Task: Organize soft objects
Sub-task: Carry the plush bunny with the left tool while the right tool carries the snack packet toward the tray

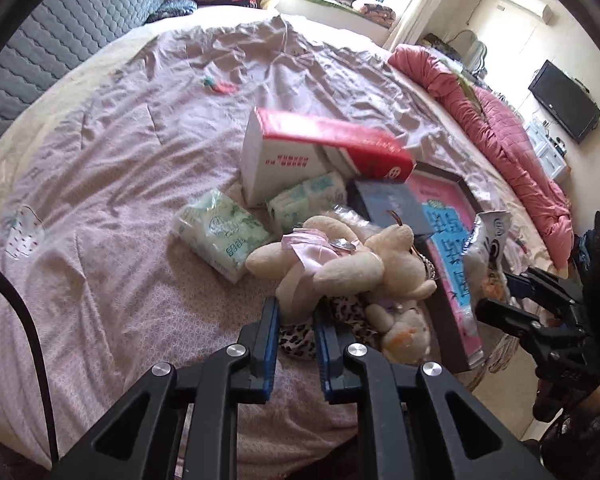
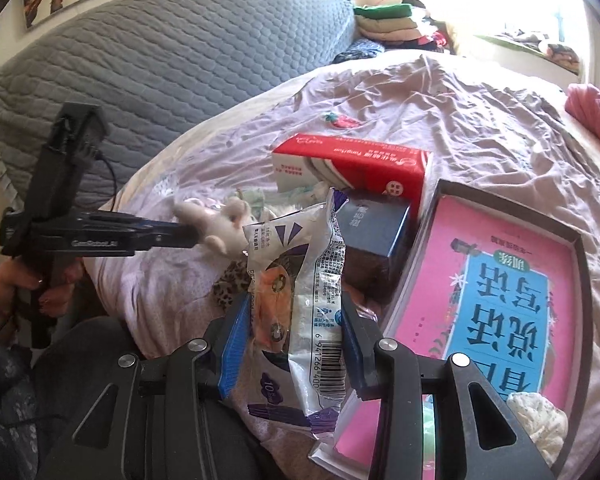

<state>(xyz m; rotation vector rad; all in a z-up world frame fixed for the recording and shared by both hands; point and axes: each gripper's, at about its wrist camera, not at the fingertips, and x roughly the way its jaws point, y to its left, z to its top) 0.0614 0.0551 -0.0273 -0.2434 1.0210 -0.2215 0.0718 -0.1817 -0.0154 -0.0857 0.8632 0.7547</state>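
Left gripper (image 1: 296,312): your jaws are clamped on a leg of the plush bunny (image 1: 340,264); the right-wrist view shows the toy pinched at your fingertips.
Bunny: cream, with a pink ribbon; it sits just left of the tray (image 2: 580,280), over a leopard-print cloth (image 1: 296,340).
Right gripper (image 2: 296,312): your pads press both sides of a crinkled white-and-purple packet (image 2: 300,280), held upright just left of the tray.
Tray: dark-rimmed, on the pink bedsheet (image 1: 140,160), holding a pink-and-blue book (image 2: 500,300).
Blue box (image 2: 376,224): touching the tray's far-left corner.
Red-and-white carton (image 2: 352,168): behind the blue box, beyond the tray.
Tissue packs (image 1: 224,236): two green-white packs, left of the tray, just past the bunny.
Lace cloth (image 2: 536,420): white, at the tray's near end.
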